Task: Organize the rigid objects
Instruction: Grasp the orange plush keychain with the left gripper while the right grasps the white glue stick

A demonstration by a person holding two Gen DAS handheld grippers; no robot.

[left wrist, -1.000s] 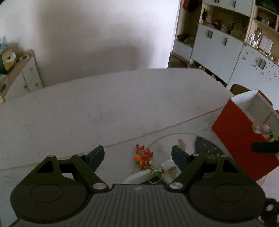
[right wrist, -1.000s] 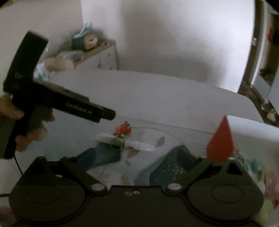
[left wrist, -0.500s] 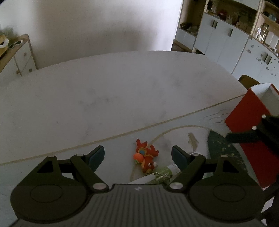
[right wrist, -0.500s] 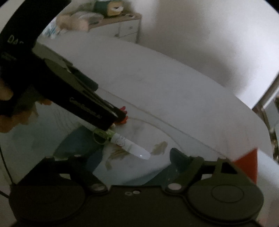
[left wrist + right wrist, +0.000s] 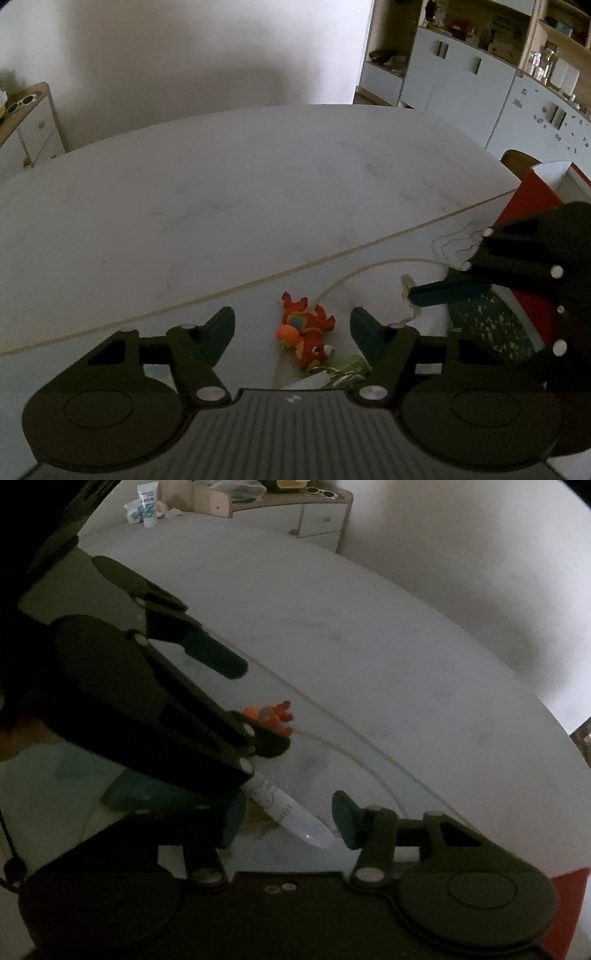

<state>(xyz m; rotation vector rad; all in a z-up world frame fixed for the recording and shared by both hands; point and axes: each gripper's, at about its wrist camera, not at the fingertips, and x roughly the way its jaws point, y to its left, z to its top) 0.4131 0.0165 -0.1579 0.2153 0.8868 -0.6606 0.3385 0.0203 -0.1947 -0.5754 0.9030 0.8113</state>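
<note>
Closing left gripper [image 5: 291,325] around orange toy [image 5: 308,338], untouched | right gripper [image 5: 286,818] narrowing astride white tube [image 5: 291,818], ungripped

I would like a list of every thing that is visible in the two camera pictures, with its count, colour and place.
Table: one, white, fills both views.
Mat: one, pale with a thin line pattern, on the near part of the table.
Fish toy: one, orange-red, on the mat between the left gripper's fingers.
Tube: one, white and translucent, lying on the mat between the right gripper's fingers.
Box: one, red outside, white inside, at the table's right edge.
Cabinets: several, white, against the far right wall.
Sideboard: one, white with a wooden top, by the wall.
Left gripper: one, black, jaws apart, just been closing.
Right gripper: one, black, jaws apart, just been closing.
</note>
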